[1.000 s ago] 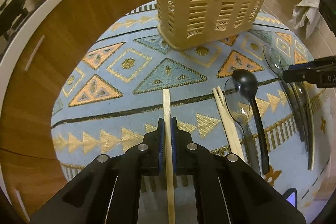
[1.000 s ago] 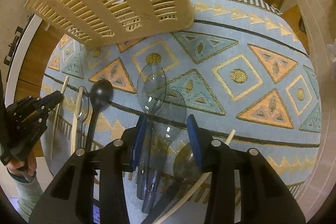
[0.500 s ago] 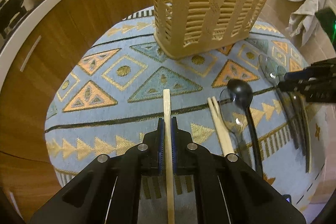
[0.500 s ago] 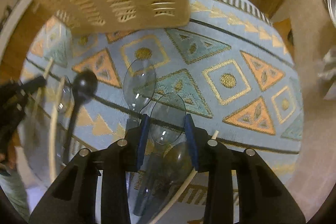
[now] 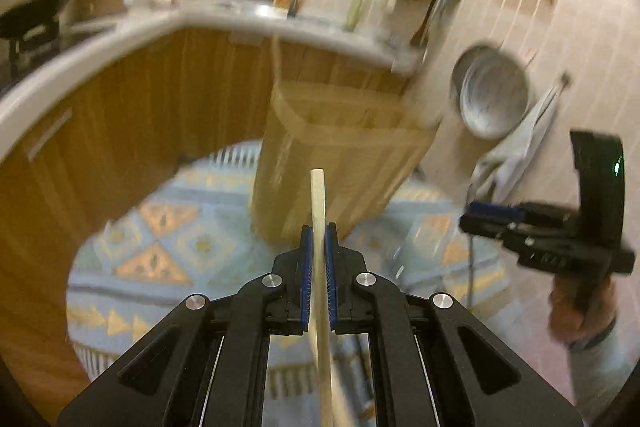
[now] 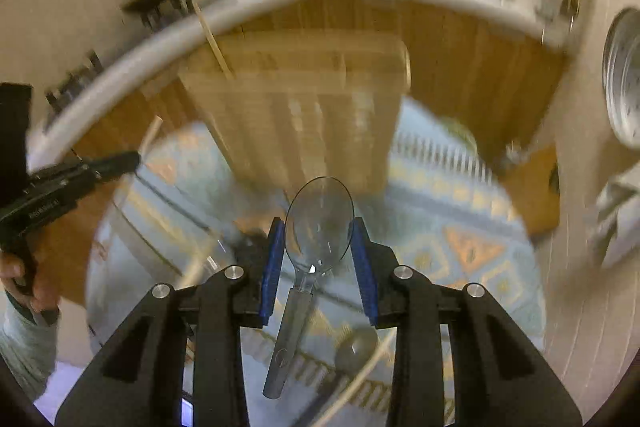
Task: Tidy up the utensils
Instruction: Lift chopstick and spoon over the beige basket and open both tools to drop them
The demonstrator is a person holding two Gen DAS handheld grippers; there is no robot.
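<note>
Left tool clamps pale wooden chopstick; right tool grips clear plastic spoon by bowl; both near beige slatted plastic basket, above it patterned blue cloth.

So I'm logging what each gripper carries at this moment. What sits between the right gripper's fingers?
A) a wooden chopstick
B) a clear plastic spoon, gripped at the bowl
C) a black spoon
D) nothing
B: in the right wrist view the right gripper has its blue pads pressed on either side of the bowl of the clear plastic spoon, whose handle hangs down between the fingers; the wooden chopstick is in the left gripper.
</note>
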